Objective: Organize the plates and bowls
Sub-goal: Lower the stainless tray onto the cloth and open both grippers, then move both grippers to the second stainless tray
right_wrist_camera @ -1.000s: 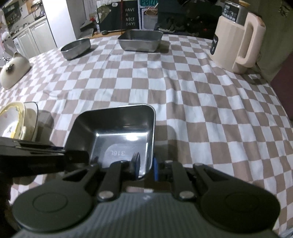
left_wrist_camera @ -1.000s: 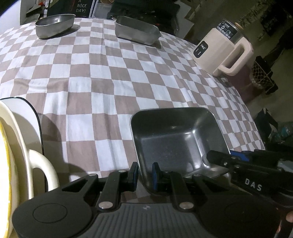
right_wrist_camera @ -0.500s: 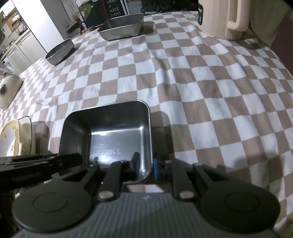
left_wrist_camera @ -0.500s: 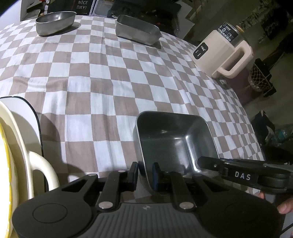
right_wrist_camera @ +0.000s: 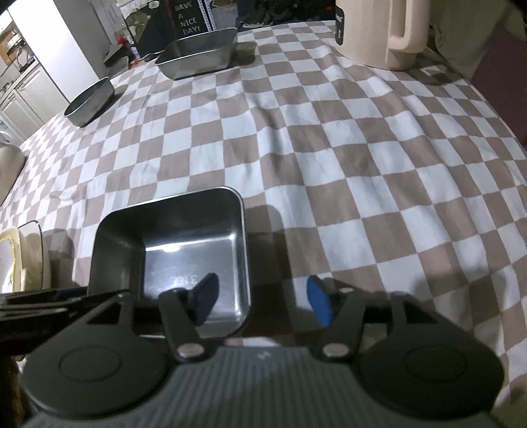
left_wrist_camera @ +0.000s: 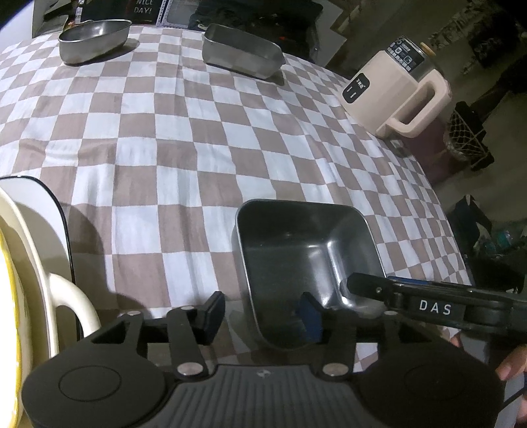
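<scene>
A square steel bowl point(left_wrist_camera: 303, 250) point(right_wrist_camera: 178, 250) rests on the checked tablecloth point(left_wrist_camera: 158, 131) near the front edge. My left gripper point(left_wrist_camera: 262, 316) straddles its near-left wall, jaws opening, pads off the metal. My right gripper point(right_wrist_camera: 260, 303) straddles its near-right wall, jaws opening too, one pad inside the bowl and one outside, neither pressing. An oval steel bowl point(left_wrist_camera: 94, 39) point(right_wrist_camera: 89, 105) and a rectangular steel tray point(left_wrist_camera: 242, 56) point(right_wrist_camera: 197, 52) stand at the far edge. Cream plates point(left_wrist_camera: 23, 263) point(right_wrist_camera: 23, 260) stand stacked at the left.
A cream electric kettle point(left_wrist_camera: 395, 85) point(right_wrist_camera: 378, 29) stands at the far right of the table. The right gripper's body point(left_wrist_camera: 428, 306) crosses just right of the square bowl. A net basket point(left_wrist_camera: 467, 138) sits on the floor beyond the table's right edge.
Both grippers were shut on the square bowl's rim and have opened off it. The bowl now lies flat on the cloth. The right gripper rolled and shifted slightly.
</scene>
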Tool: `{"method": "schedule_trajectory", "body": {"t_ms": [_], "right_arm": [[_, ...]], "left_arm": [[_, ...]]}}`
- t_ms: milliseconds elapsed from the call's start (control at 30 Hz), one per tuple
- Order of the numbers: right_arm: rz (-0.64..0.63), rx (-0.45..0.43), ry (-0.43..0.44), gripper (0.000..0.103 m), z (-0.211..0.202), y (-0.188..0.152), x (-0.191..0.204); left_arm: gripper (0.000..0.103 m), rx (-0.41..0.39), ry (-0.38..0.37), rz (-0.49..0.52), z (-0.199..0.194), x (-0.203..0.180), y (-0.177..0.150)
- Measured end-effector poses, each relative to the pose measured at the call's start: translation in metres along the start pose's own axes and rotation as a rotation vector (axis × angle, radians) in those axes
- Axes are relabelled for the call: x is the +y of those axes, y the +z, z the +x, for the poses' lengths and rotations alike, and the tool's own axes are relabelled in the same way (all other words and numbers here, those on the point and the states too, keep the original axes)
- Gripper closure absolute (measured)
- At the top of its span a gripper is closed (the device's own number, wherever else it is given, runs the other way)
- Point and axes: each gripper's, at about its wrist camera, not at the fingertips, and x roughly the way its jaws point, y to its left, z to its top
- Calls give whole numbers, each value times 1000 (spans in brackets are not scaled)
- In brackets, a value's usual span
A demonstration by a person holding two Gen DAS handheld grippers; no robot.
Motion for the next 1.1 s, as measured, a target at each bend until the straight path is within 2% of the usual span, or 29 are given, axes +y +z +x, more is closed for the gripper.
{"method": "schedule_trajectory", "body": {"t_ms": [167, 300, 533, 700, 733, 767, 967, 1100], "right_arm": [[23, -16, -7, 23, -2, 1, -4], [45, -36, 3, 14, -6, 0, -11], [75, -106, -24, 1, -12, -1, -18], [80, -144, -24, 1, -18, 0, -20], [84, -153, -22, 1, -19, 0, -20], [89, -161, -19, 1, -20, 1, -20], [128, -228, -8, 0, -32, 4, -26], [112, -315, -20, 0, -47, 12, -30]], "left_arm": [[41, -5, -11, 7, -2, -2, 1], [38, -14, 1, 37, -5, -7, 2], [25, -32, -22, 46, -11, -11, 4], [12, -48, -47, 61, -17, -16, 6], [3, -58, -39, 73, -20, -18, 7], [0, -71, -18, 82, -22, -20, 8], [0, -156, 29, 140, -38, -25, 17], [0, -216, 36, 171, -48, -26, 32]]}}
